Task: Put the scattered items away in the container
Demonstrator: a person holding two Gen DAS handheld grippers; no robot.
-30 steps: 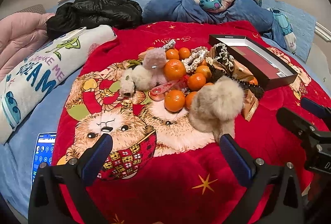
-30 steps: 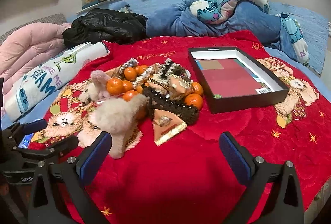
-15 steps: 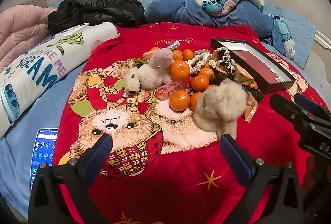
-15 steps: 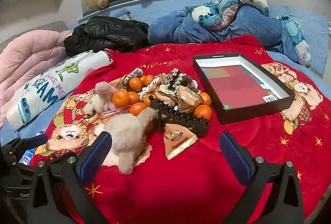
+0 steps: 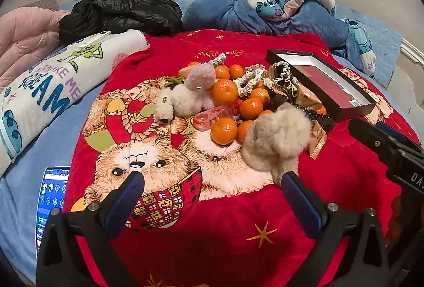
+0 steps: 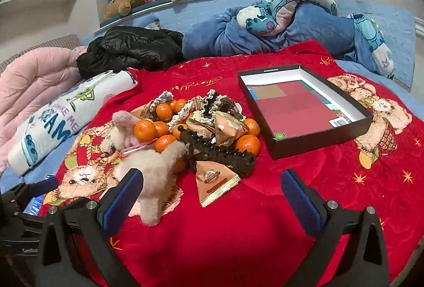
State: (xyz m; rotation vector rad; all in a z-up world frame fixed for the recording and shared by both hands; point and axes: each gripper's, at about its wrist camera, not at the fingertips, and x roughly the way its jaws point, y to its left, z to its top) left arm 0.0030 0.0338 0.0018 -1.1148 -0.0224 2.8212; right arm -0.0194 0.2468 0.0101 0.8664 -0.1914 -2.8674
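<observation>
Both the left gripper [image 5: 212, 197] and the right gripper [image 6: 212, 189] hover wide apart and empty over the red blanket [image 6: 238, 234] on the bed. The tangerines [image 6: 144, 130], fluffy clips [image 6: 156, 167] and wrapped snacks [image 6: 214, 181] lie heaped mid-blanket. The black box [image 6: 318, 138] sits just beside the heap, toward the bed's right edge.

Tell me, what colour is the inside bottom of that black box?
Mostly dark red, with a tan patch at one corner; the box shows best in the right wrist view.

One black box [image 6: 368, 119]; three fluffy clips [image 6: 156, 167]; one phone [image 5: 51, 197].
</observation>
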